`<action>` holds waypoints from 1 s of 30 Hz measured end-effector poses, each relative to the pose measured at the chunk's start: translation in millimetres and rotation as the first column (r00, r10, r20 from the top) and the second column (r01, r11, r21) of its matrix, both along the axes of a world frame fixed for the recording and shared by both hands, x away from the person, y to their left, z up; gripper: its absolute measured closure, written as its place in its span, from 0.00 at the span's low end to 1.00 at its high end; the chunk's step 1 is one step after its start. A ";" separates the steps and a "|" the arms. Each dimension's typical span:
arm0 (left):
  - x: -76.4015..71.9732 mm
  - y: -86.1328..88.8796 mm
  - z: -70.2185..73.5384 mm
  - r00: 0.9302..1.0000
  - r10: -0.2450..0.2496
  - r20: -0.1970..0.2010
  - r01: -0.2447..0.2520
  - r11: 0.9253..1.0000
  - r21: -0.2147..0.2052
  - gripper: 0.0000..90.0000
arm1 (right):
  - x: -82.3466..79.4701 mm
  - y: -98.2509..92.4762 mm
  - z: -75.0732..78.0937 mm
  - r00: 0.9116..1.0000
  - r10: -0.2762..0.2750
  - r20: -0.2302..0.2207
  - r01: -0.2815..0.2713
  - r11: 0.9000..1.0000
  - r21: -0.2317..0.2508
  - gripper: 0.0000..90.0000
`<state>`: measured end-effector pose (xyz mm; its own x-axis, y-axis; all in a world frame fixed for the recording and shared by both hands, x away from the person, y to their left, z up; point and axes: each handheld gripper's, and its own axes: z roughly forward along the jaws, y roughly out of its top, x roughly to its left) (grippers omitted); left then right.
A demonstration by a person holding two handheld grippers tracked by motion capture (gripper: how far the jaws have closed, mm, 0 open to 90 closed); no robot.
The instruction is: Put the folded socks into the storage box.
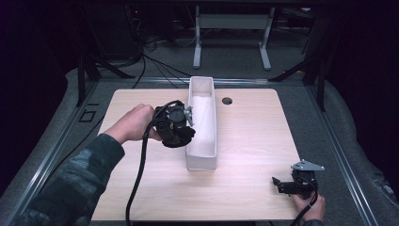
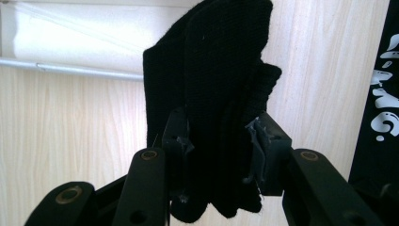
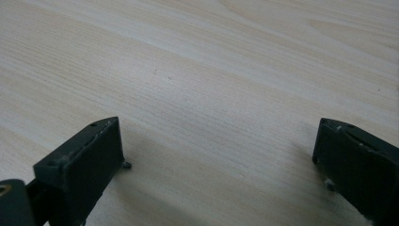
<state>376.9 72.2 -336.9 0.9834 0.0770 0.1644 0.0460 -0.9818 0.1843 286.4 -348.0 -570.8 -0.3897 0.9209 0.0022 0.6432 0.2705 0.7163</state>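
Pale wood-grain table sits in a dark room, with a long white tray lying lengthwise at its middle. From the lower left a camouflage-sleeved forearm reaches in, holding the left gripper just beside the tray's left wall, above the tabletop. Its jaws pinch a black knitted cloth, possibly a sock, bunched in soft folds. The right gripper rests near the table's front right corner, jaws spread wide over bare wood.

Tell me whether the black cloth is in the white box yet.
Not yet: the black cloth hangs clamped in the left gripper, beside the white box.
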 end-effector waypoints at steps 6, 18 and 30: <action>3.2 -8.4 3.1 1.000 -0.021 0.006 0.021 1.000 -0.002 0.71 | 0.0 0.0 0.0 1.000 -0.003 0.001 0.003 1.000 -0.003 0.02; 12.7 -21.6 3.9 0.997 -0.073 -0.019 0.073 0.997 -0.009 0.71 | 0.0 -0.1 0.0 1.000 -0.004 0.001 0.004 1.000 -0.003 0.02; 21.9 -32.3 4.1 0.993 -0.106 -0.045 0.105 0.994 -0.009 0.71 | -0.1 -0.1 0.1 1.000 -0.005 0.002 0.005 1.000 -0.004 0.03</action>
